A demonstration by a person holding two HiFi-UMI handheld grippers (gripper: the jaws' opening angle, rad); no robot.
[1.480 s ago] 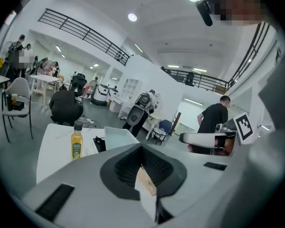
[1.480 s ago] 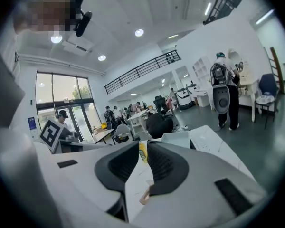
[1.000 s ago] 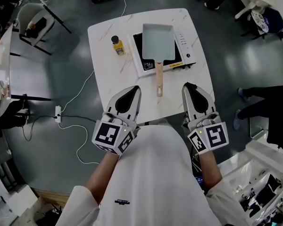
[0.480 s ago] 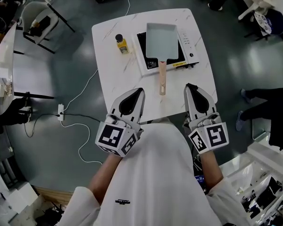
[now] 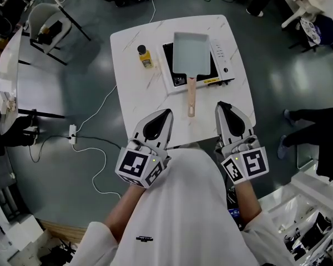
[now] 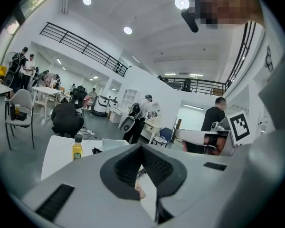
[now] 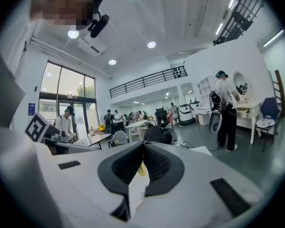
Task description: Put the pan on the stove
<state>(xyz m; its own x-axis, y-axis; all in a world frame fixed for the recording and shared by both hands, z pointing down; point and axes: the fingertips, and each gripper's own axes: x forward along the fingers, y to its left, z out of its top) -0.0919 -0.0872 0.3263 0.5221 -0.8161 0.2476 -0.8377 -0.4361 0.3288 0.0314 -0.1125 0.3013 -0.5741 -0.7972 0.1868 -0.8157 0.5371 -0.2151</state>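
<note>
A rectangular pale blue pan rests on the black-topped stove at the far side of a white marble table. Its wooden handle points back toward me. My left gripper hovers over the table's near left edge, jaws shut with nothing in them. My right gripper is at the near right edge, also shut and empty. Both sit well short of the pan, one on each side of the handle. In the left gripper view, the left gripper shows its jaws closed; the right gripper looks the same in its own view.
A small yellow bottle with a black cap stands left of the stove, also seen as the bottle. A white cable and power strip lie on the floor at left. A chair stands far left; a person is at right.
Both grippers have drifted slightly nearer me and the view has shifted a little right. The pan has stayed on the stove.
</note>
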